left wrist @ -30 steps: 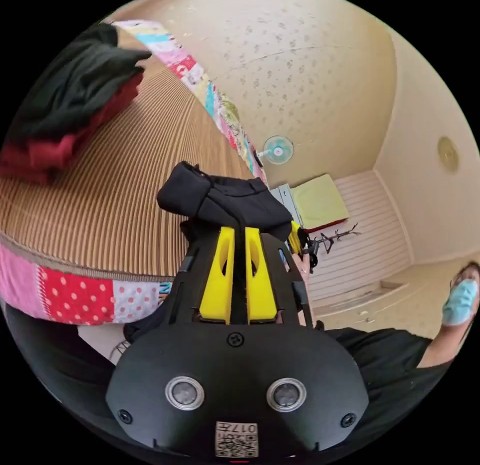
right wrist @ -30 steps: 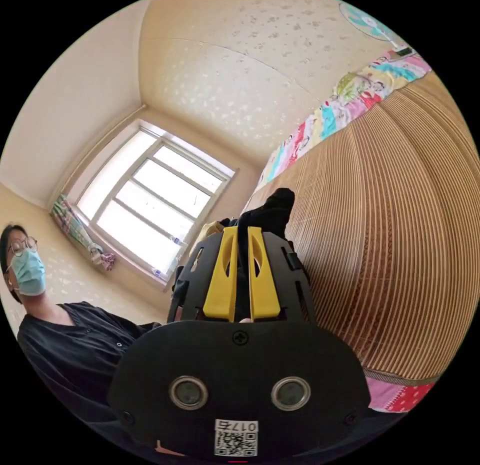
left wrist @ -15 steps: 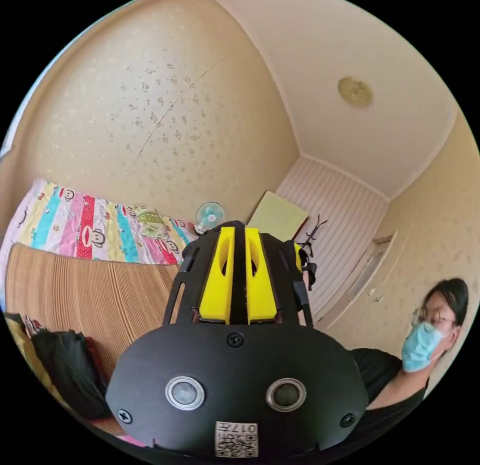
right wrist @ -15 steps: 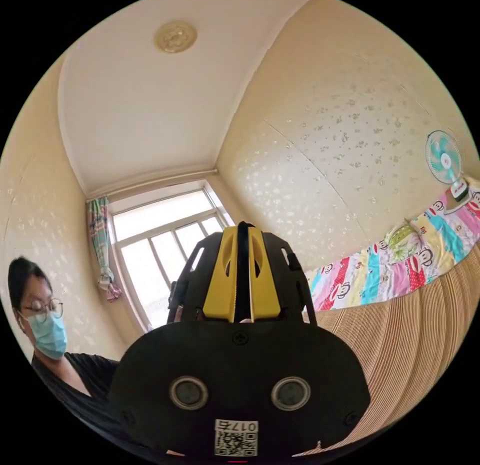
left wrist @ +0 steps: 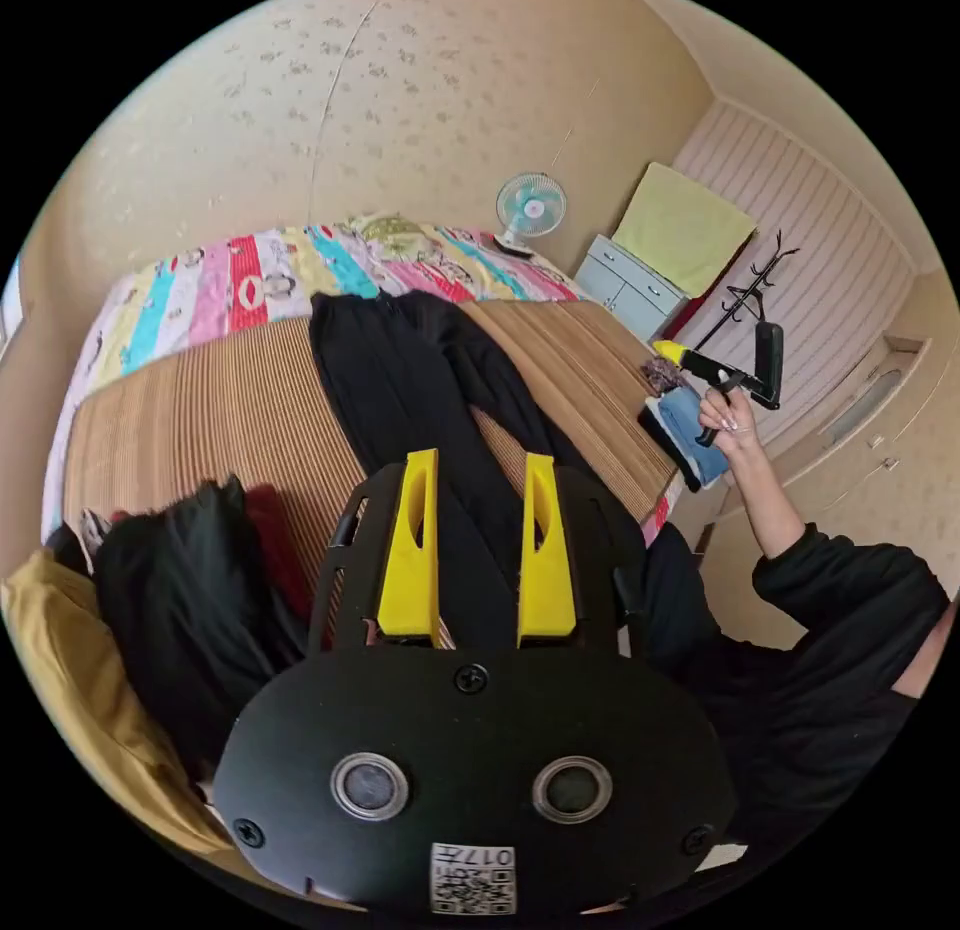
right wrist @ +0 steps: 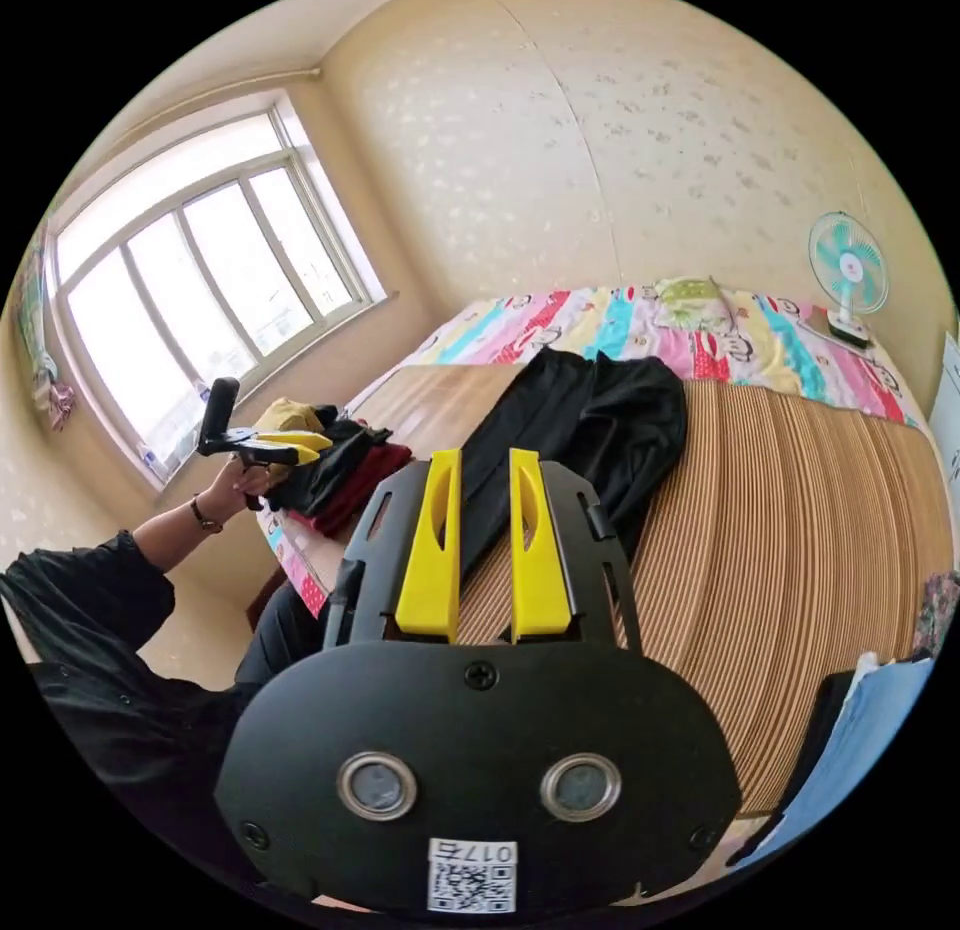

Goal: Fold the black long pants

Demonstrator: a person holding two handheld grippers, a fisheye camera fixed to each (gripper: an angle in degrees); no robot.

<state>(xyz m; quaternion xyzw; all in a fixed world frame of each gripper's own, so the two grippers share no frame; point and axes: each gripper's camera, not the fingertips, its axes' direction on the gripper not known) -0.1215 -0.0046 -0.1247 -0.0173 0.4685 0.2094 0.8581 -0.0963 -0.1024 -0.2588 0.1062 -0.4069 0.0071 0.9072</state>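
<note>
The black pants (left wrist: 420,390) are lying lengthwise on the bed's mat (left wrist: 200,420). Both the left tool (left wrist: 478,470) and right tool (right wrist: 485,465) are being held open, empty. The legs should probably be aligned before folding.

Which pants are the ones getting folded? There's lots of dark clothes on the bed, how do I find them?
Look at the bed with the ribbed brown mat. The black long pants lie spread out down the middle of it, legs stretched toward the colourful cartoon sheet. The other dark clothes sit bunched in a pile at the mat's edge with something red; only the pants lie long and flat.
</note>
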